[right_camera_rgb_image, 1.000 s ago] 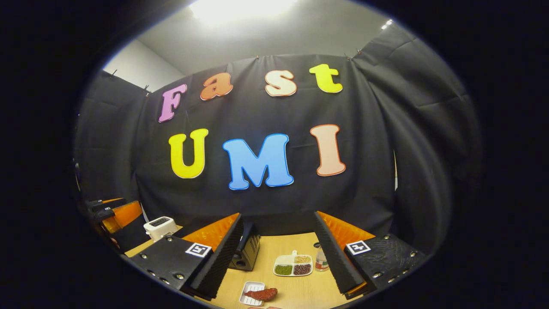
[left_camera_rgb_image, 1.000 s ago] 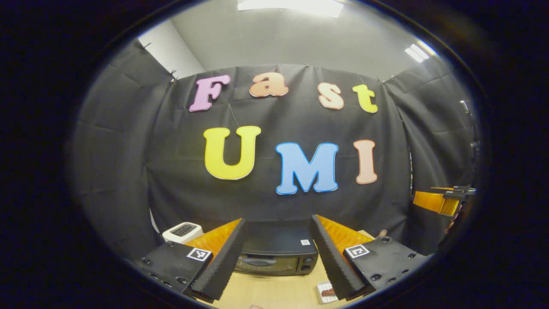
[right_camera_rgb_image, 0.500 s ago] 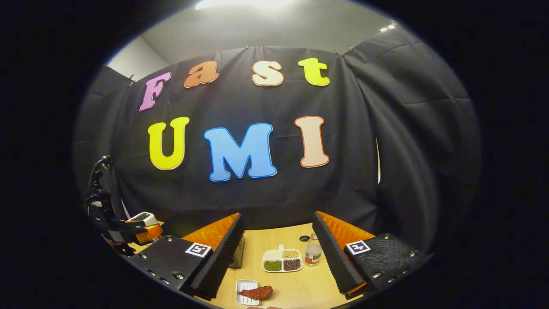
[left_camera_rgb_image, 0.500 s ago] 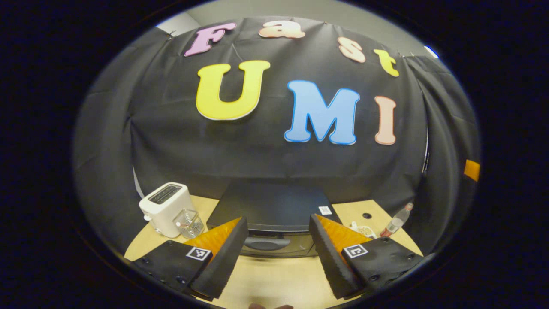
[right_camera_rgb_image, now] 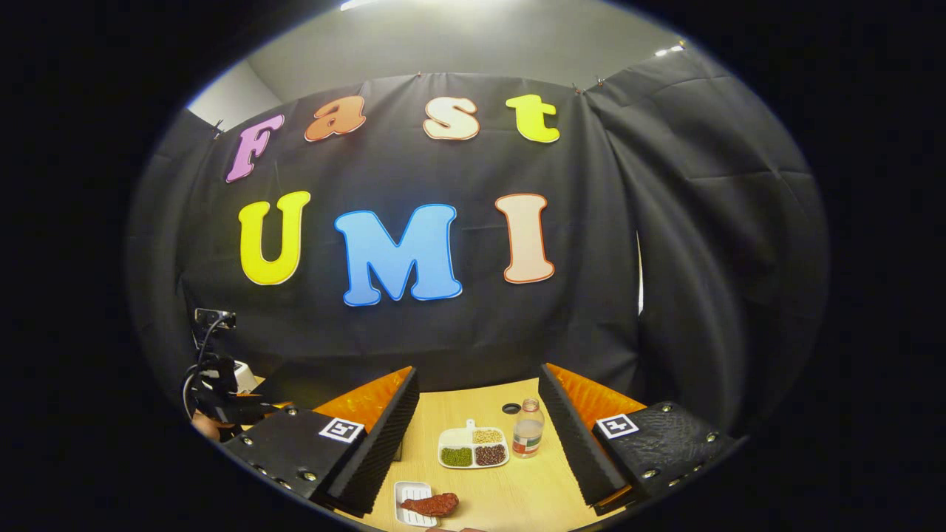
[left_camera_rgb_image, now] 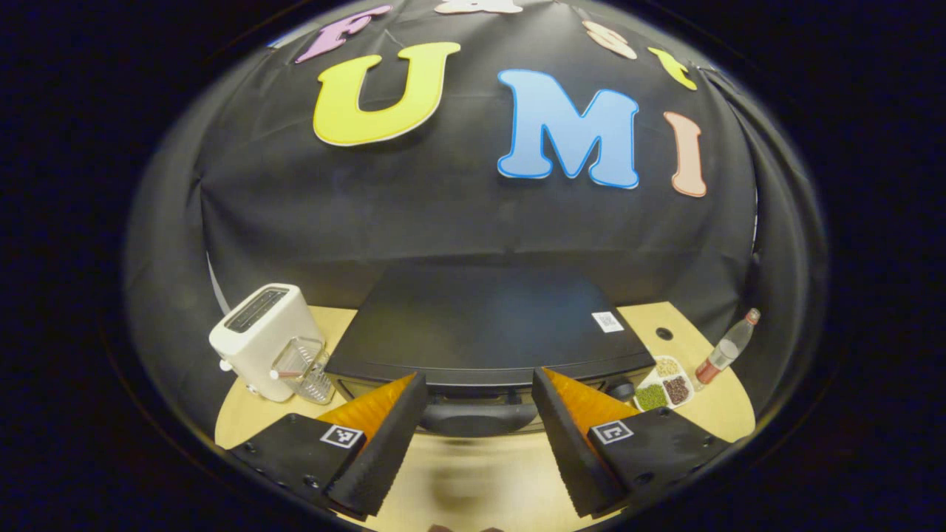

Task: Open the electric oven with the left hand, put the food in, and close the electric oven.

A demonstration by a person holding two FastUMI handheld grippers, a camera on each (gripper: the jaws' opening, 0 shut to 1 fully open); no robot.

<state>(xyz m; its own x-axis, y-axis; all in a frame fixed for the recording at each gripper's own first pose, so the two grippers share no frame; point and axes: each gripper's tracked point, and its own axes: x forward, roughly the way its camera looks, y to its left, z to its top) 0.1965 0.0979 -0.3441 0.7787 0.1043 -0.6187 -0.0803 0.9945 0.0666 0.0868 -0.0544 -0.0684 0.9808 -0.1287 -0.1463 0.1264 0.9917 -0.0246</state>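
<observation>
Now left gripper (left_camera_rgb_image: 479,425) open, fingers either side of handle (left_camera_rgb_image: 479,418) of closed black box-shaped electric oven (left_camera_rgb_image: 488,332); careless closing could slip off. Right gripper (right_camera_rgb_image: 479,436) open; reddish-brown food (right_camera_rgb_image: 431,505) on small white tray (right_camera_rgb_image: 412,495), near table edge.

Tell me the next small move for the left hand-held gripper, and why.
Probably ease the left hand-held gripper forward and down, then close on the oven handle. Its fingers stand open on either side of the handle, the oven looks shut, and the food lies on its small tray on the table, so the door has to open first.
</observation>
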